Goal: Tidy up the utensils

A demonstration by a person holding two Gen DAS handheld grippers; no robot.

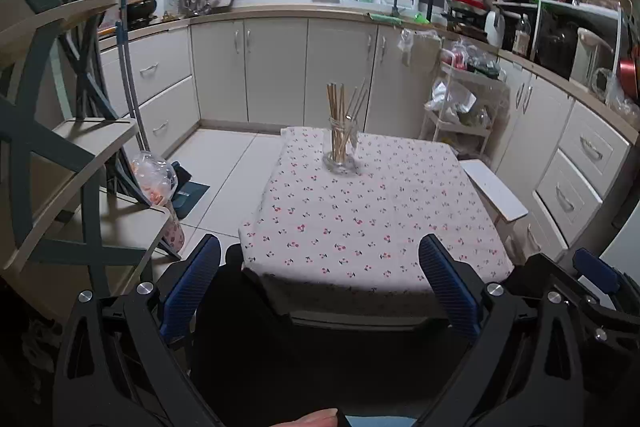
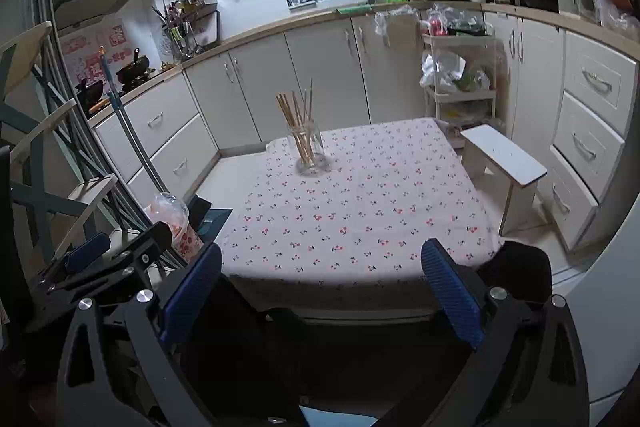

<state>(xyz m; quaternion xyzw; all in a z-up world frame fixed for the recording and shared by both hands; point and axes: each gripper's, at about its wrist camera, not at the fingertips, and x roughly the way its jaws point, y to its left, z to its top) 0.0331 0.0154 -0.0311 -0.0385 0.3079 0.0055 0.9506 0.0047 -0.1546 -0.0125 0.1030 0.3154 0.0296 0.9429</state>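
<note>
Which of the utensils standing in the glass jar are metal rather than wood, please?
The thin grey metal chopsticks leaning right in the glass jar; the wooden chopsticks beside them are tan and thicker.

Only the glass jar (image 1: 340, 151) of chopsticks (image 1: 338, 115) stands on the tablecloth (image 1: 360, 223), at the upper centre; the cloth below it lies bare. A white stool (image 1: 494, 189) flanks the table's right edge.
</note>
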